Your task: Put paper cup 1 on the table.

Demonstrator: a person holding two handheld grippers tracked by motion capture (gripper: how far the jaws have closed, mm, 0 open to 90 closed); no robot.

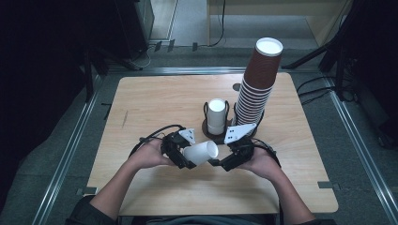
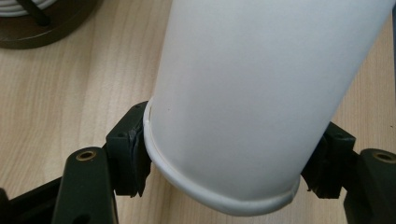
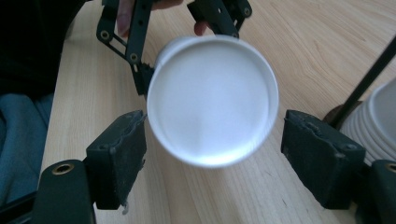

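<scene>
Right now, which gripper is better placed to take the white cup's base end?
Right gripper: its open jaws flank the white cup base without touching. Left gripper already clamps the rim end.

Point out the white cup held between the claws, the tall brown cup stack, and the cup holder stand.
white cup (image 1: pixel 202 153), high view, on its side wall.
brown cup stack (image 1: pixel 259 75), high view, on the upper brown cups.
cup holder stand (image 1: pixel 207 127), high view, on its dark base.

No text, label, brand or number can be read anywhere (cups included).
</scene>
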